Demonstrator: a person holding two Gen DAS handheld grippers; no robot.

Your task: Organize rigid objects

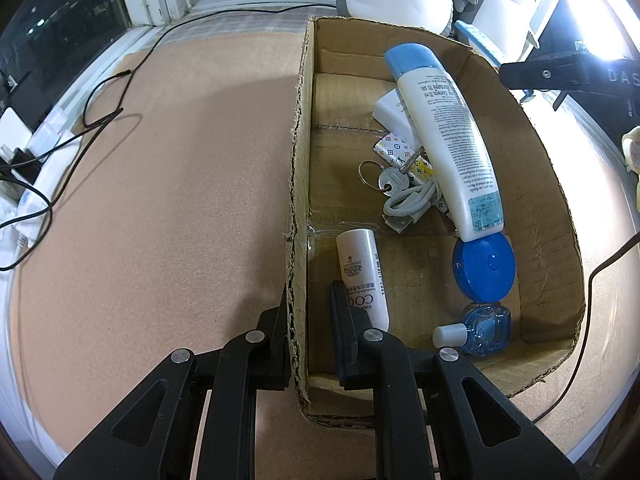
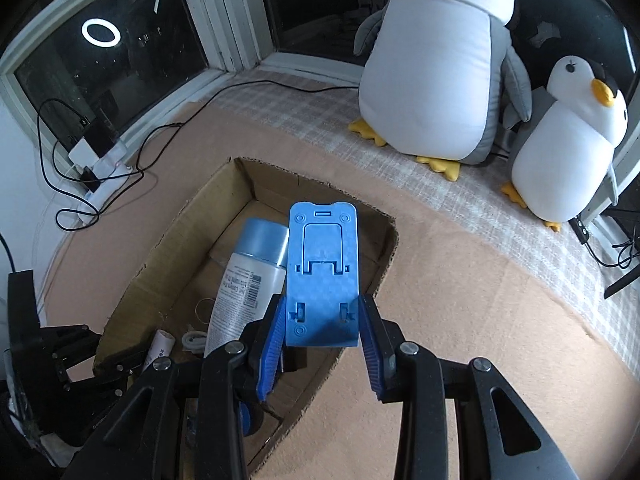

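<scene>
Left wrist view: the left gripper (image 1: pixel 308 332) is clamped on the left wall of the cardboard box (image 1: pixel 552 184), which holds a lotion bottle (image 1: pixel 452 140), keys (image 1: pixel 390 180) and a white tube (image 1: pixel 362 276).

Right wrist view: the right gripper (image 2: pixel 322 334) grips a blue phone stand (image 2: pixel 322 268) above the box.

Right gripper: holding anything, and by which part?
Yes. The right gripper clamps the blue phone stand by the side edges at its near end.

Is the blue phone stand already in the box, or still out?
Still out: the blue phone stand is clamped in the right gripper, above the cardboard box.
</scene>
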